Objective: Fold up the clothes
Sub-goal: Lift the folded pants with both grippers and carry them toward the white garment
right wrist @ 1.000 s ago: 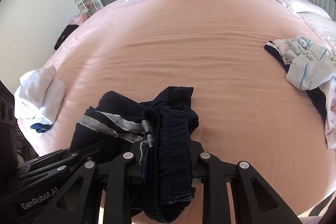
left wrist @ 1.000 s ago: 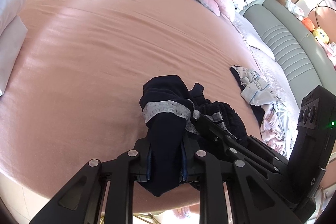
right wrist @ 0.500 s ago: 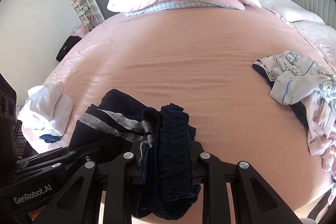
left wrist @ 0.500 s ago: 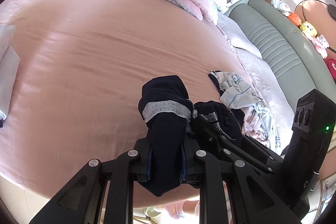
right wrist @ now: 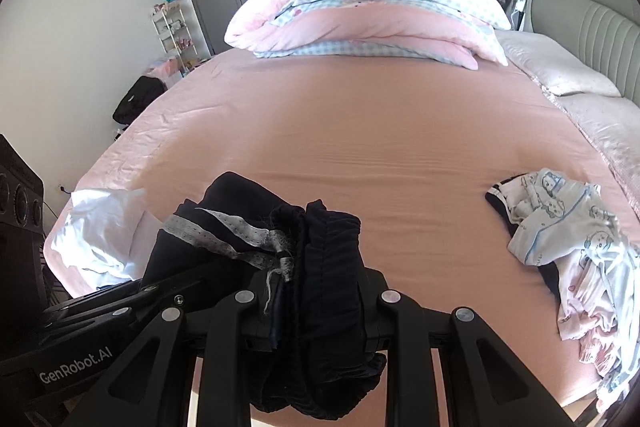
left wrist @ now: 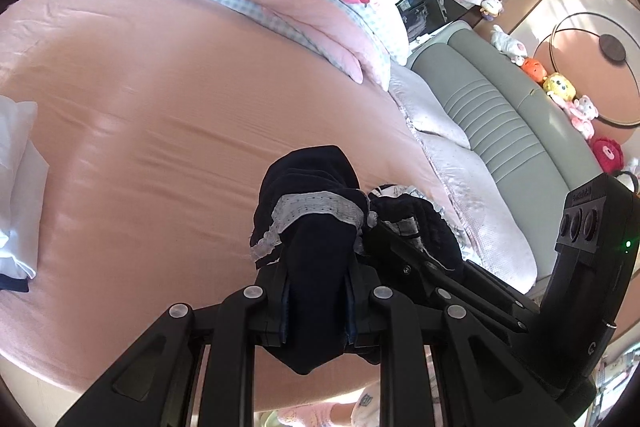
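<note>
Grippers both clamped on the same navy garment (left wrist: 316, 267): left gripper (left wrist: 316, 303) pinches it bottom-center, right gripper (right wrist: 320, 311) likewise. Garment bunches above the pink bedsheet (right wrist: 380, 147). White cloth (right wrist: 100, 231) lower left, printed clothes pile (right wrist: 568, 239) right.

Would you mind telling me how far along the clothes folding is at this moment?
Done, apparently: a white garment lies bundled at the bed's edge, though how neatly is unclear. In hand: the left tool and right tool both clamp one bunched navy garment above the sheet. Left: that garment and the loose printed pile on the bed's other side.
</note>
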